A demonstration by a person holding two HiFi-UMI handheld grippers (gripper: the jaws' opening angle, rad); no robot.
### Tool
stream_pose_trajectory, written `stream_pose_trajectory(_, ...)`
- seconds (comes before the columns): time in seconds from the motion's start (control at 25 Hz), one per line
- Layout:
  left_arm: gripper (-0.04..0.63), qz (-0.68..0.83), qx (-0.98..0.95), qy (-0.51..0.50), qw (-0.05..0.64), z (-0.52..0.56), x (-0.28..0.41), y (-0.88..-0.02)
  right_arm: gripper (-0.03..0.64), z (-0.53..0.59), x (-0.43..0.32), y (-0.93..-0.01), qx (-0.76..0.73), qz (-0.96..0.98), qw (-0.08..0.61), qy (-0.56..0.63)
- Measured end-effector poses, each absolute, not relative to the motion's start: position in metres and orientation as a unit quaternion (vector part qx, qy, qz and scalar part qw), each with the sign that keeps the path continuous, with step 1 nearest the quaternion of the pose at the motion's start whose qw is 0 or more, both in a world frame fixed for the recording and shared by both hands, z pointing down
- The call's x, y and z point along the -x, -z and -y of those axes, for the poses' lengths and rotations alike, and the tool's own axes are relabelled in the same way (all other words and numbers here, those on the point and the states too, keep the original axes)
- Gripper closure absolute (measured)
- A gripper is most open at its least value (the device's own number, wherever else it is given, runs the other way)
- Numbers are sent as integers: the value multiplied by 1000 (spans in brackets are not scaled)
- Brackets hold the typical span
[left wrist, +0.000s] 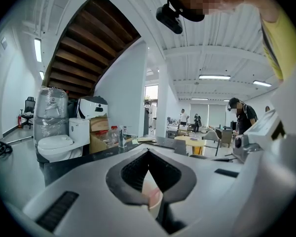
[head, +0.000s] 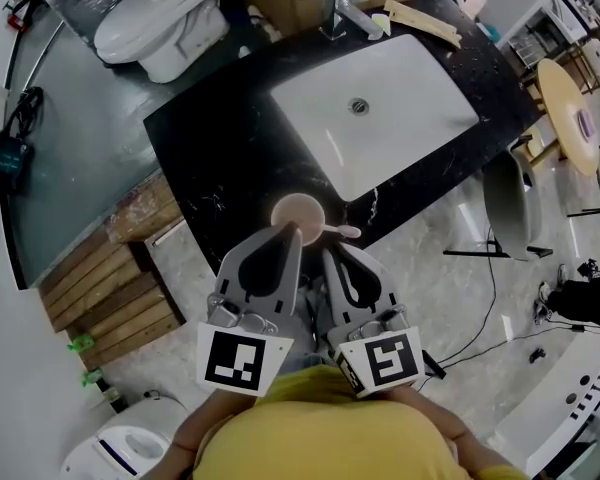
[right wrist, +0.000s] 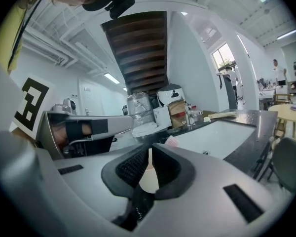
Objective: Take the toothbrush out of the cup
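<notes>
Left gripper [head: 292, 230] and right gripper [head: 327, 251] reach forward side by side, tips converging. Left jaws clamp the cup [head: 298, 211] rim; right jaws pinch the toothbrush [head: 340, 232].

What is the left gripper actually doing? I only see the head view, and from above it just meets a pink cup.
Observer: The left gripper view shows the left gripper shut on the cup, at its rim.
Operator: And the right one?
Observer: In its own view, the right gripper is shut on the toothbrush, by its pale handle.
Operator: Anyone nearby?
Observer: Yes, the left gripper view shows a person in black standing in the background.
</notes>
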State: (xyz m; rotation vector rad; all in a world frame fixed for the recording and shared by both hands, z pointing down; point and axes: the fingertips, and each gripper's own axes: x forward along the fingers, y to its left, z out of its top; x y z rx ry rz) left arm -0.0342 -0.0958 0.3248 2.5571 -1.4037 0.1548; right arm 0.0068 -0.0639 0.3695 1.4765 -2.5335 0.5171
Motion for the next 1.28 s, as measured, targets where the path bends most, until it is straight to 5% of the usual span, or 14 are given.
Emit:
stream_pose_trajectory(0.32,584,478,-870,-59,105,94,37,-326,534,72,-16,-385,-507,833,57,-215)
stream_pose_trajectory(1.28,584,500,-858,-56,101,92,50,-318,525,98,-18,-412,-513,809,41,-284)
